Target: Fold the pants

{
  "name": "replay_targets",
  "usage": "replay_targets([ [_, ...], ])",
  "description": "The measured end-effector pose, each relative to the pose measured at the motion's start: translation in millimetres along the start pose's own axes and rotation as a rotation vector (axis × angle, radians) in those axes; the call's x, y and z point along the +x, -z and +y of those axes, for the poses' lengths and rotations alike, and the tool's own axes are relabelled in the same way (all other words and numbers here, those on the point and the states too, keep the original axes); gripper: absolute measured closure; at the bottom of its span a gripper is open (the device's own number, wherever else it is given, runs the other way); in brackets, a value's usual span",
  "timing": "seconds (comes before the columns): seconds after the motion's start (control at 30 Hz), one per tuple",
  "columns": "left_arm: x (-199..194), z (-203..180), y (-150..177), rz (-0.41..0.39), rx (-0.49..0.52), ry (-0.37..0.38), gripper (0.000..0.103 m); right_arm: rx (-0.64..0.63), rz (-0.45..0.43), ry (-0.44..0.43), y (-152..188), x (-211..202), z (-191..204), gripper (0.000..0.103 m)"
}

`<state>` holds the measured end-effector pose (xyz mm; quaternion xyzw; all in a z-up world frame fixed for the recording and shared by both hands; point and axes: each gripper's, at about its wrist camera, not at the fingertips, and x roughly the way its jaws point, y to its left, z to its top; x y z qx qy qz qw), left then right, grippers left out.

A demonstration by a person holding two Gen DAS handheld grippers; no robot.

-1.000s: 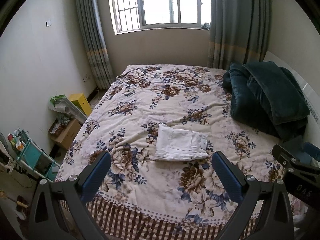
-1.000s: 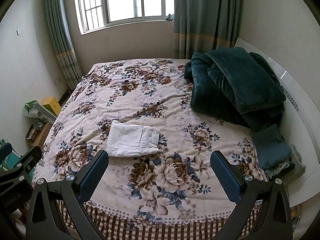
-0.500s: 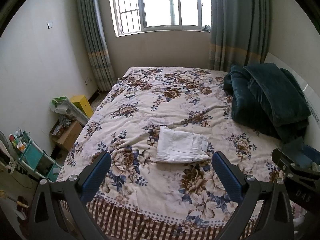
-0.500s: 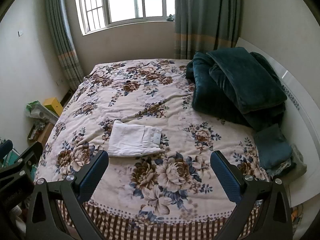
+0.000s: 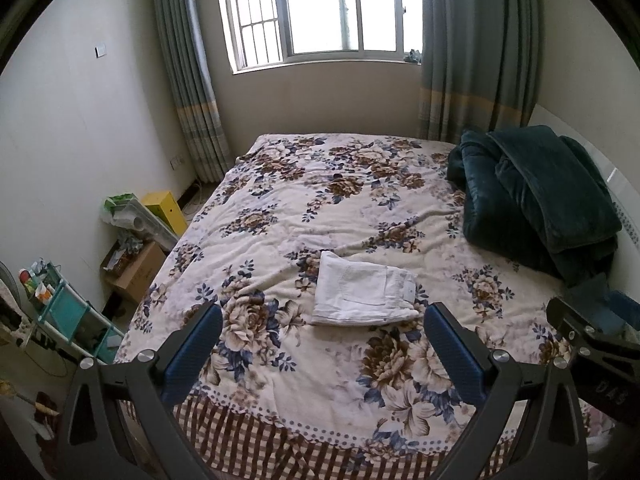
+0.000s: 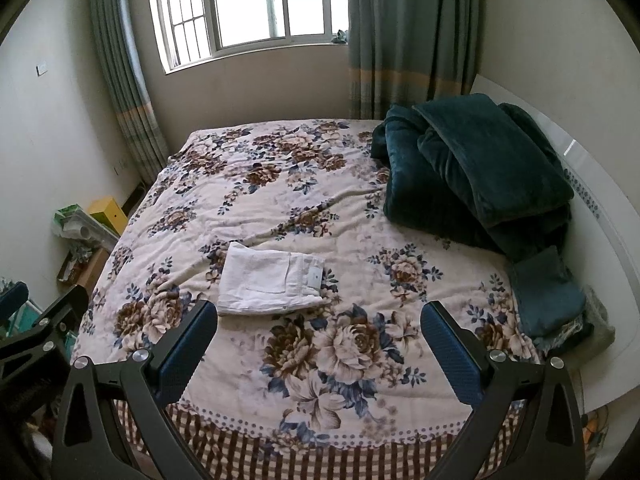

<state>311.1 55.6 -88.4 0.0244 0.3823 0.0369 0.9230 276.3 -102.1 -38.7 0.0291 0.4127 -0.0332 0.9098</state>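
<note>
White pants lie folded into a small rectangle on the flowered bedspread, near the front middle of the bed; they also show in the right wrist view. My left gripper is open and empty, held above the bed's front edge, short of the pants. My right gripper is open and empty too, held to the right of the pants and short of them. The right gripper's body shows at the right edge of the left wrist view.
A dark green folded blanket lies at the back right of the bed, with a smaller blue-green cloth near the white headboard. Boxes and a teal rack stand on the floor left of the bed.
Both grippers have drawn back and up from the bed a little, so the folded pants look smaller and farther. The pants have not moved. Both grippers stay open.
</note>
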Motion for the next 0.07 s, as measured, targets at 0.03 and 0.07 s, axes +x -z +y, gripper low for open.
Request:
replay_targets([
  [0.03, -0.7, -0.3, -1.8, -0.003, 0.004, 0.003, 0.000, 0.003, 0.001, -0.001, 0.7, -0.9, -1.2, 0.000],
  [0.07, -1.0, 1.2, -1.0, -0.002, 0.004, 0.006, 0.000, 0.006, 0.004, -0.001, 0.5, -1.8, -0.9, 0.000],
])
